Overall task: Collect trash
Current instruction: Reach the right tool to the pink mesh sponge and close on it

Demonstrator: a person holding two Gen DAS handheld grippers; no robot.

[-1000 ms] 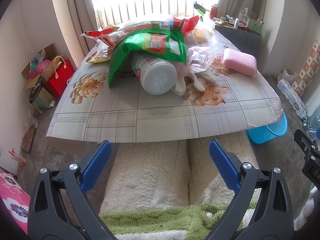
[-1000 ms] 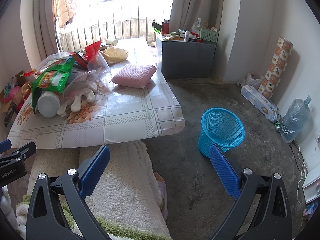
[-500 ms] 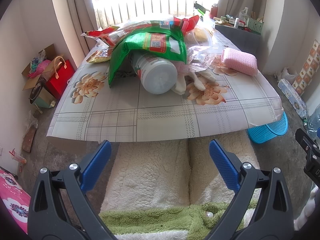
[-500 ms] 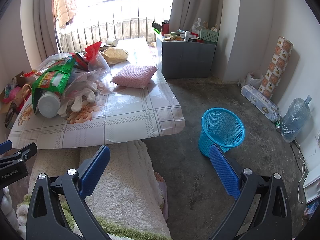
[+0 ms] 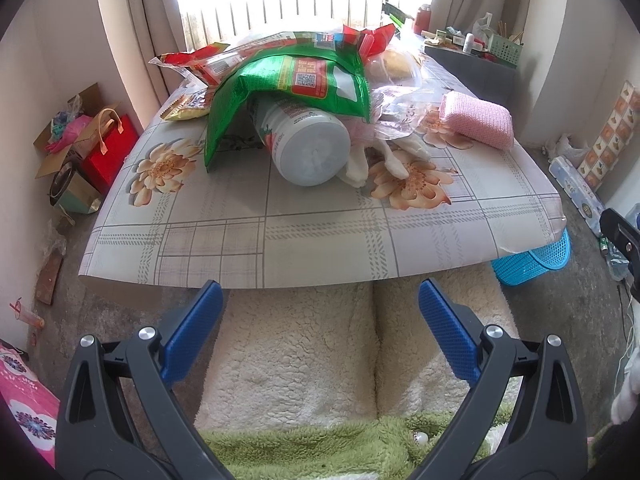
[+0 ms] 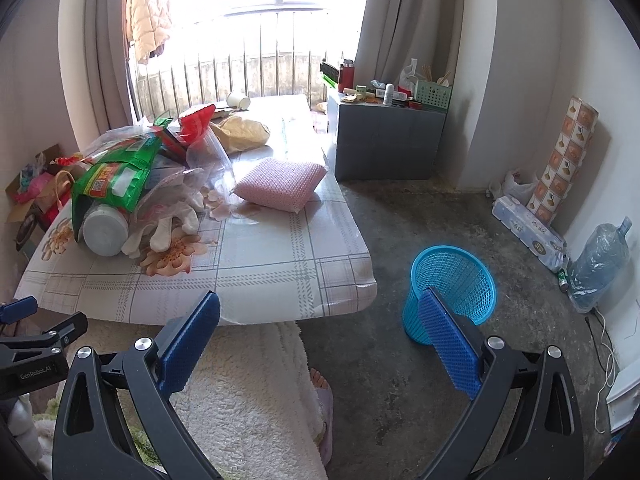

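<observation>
I hold my left gripper [image 5: 320, 312] spread wide and empty, short of the near edge of the table [image 5: 280, 248], pointed at the trash heap. My right gripper [image 6: 320, 320] is just as wide and empty, off the table's right corner, with the blue bin [image 6: 454, 292] on the floor behind its right finger.

The trash sits in one pile on the far left half of the table: a green bag [image 5: 296, 80] draped over a white jar [image 5: 308, 148] lying on its side, red wrappers [image 5: 200, 60] behind, clear plastic [image 5: 400, 116] and white gloves [image 5: 384, 156] tangled to the right.

The risks, as I judge them: the jar is round and on its side, so pulling the green bag off could set it rolling toward the table edge. The bags overlap, so pinching one may drag others along and scatter them on the floor. The slick foil could slip from my pads. The pink pad [image 5: 478, 120] lies just beside the plastic and may not be trash; a careless grab could take it too.
</observation>
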